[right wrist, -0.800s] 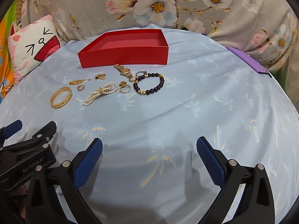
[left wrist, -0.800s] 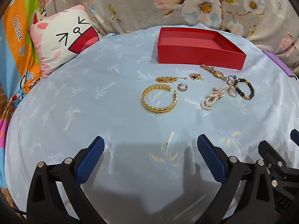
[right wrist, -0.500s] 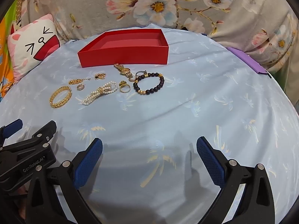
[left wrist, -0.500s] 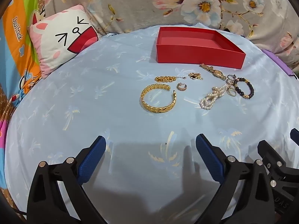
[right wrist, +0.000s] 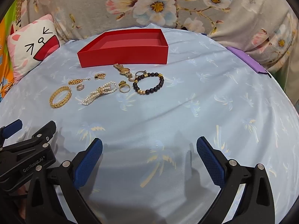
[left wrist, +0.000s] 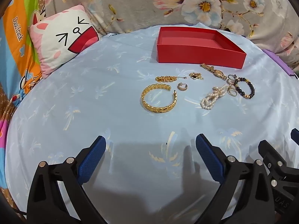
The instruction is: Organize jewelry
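Note:
An empty red box (left wrist: 198,56) (right wrist: 123,56) stands at the back of a pale blue sheet. In front of it lie a gold cuff bangle (left wrist: 158,98) (right wrist: 60,97), a gold chain (left wrist: 166,78), a small hoop earring (left wrist: 182,86), a gold watch (right wrist: 124,70), a pearl bracelet (left wrist: 213,98) (right wrist: 100,92), a dark bead bracelet (left wrist: 243,87) (right wrist: 148,83) and rings (right wrist: 124,88). My left gripper (left wrist: 150,145) is open and empty, well short of the bangle. My right gripper (right wrist: 149,147) is open and empty too, short of the bead bracelet.
A cartoon cat cushion (left wrist: 63,41) leans at the back left. A floral quilt (right wrist: 168,5) rises behind the box. A purple strip (right wrist: 248,59) lies at the right edge of the sheet. Bright patterned bedding (left wrist: 13,46) borders the left side.
Both grippers have eased slightly forward toward the jewelry. Nothing on the sheet has moved.

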Tool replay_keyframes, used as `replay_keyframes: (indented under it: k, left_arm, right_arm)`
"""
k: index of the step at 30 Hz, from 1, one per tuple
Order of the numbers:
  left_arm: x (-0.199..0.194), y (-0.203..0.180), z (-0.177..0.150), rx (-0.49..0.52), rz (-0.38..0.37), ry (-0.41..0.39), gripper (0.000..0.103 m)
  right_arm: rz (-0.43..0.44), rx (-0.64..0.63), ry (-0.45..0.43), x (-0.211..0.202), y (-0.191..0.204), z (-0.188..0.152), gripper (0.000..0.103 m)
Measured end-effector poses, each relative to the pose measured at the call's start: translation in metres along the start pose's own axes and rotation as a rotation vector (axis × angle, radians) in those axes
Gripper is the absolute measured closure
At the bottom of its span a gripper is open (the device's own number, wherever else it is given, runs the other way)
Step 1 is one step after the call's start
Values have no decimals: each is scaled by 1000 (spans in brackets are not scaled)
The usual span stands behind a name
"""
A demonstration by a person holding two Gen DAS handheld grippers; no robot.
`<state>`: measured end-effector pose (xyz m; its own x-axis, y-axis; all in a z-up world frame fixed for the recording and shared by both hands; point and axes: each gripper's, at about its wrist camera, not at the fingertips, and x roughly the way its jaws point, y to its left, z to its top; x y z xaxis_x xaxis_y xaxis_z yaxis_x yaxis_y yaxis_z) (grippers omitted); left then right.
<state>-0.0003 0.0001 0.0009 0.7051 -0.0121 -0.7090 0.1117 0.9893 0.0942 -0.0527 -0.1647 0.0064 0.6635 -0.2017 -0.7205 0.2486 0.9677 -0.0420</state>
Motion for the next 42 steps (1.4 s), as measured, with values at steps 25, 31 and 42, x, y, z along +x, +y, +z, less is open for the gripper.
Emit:
replay_keyframes:
  k: [25, 31, 42]
  left_arm:
    - [5, 0, 1, 4, 6, 4, 9]
    - [3, -2, 0, 6, 7, 1, 10]
    - [2, -2, 1, 7, 9, 5, 14]
  right_arm:
    - [2, 1, 0, 1, 0, -1, 5]
    - [3, 1, 0, 1, 0, -1, 5]
    - [2, 1, 0, 0, 1, -1, 5]
